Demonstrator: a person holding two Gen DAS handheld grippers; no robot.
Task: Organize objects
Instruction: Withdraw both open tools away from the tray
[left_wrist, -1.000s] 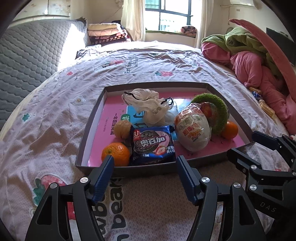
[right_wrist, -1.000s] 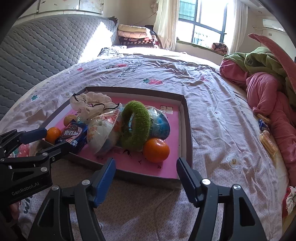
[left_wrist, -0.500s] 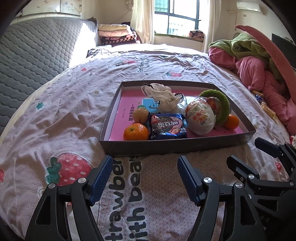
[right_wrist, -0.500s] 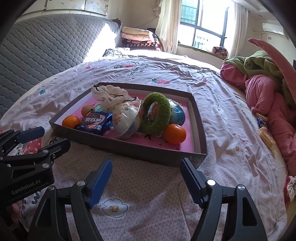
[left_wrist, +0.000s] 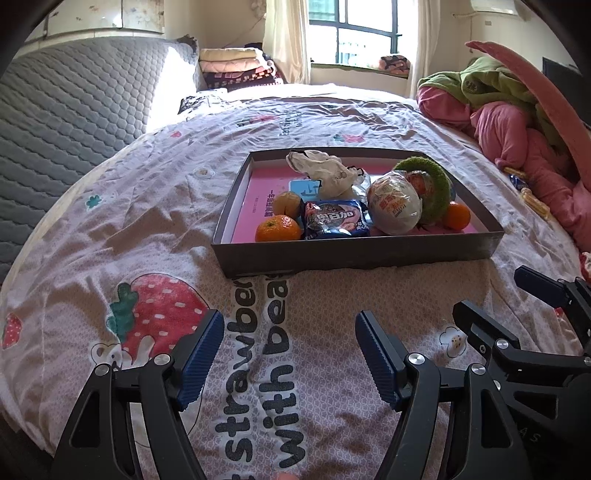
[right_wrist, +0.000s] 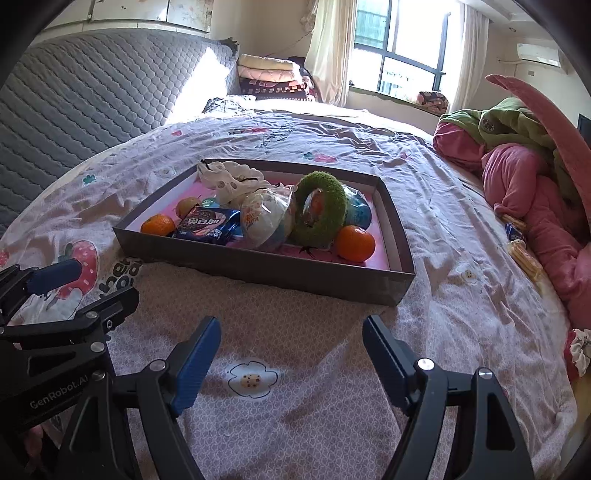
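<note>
A shallow grey box lid (left_wrist: 354, 254) with a pink lining lies on a bed's strawberry-print sheet (left_wrist: 155, 206). Inside sit two oranges (left_wrist: 277, 229) (right_wrist: 354, 243), a blue cookie packet (left_wrist: 335, 219), a wrapped white bowl (left_wrist: 394, 206), a green fuzzy ring (right_wrist: 320, 214) and a crumpled white cloth (left_wrist: 328, 173). The left gripper (left_wrist: 290, 354) and the right gripper (right_wrist: 291, 354) hover over bare sheet, near the box's front wall. Both sets of jaws have just been opening and stand wide, with nothing between them.
</note>
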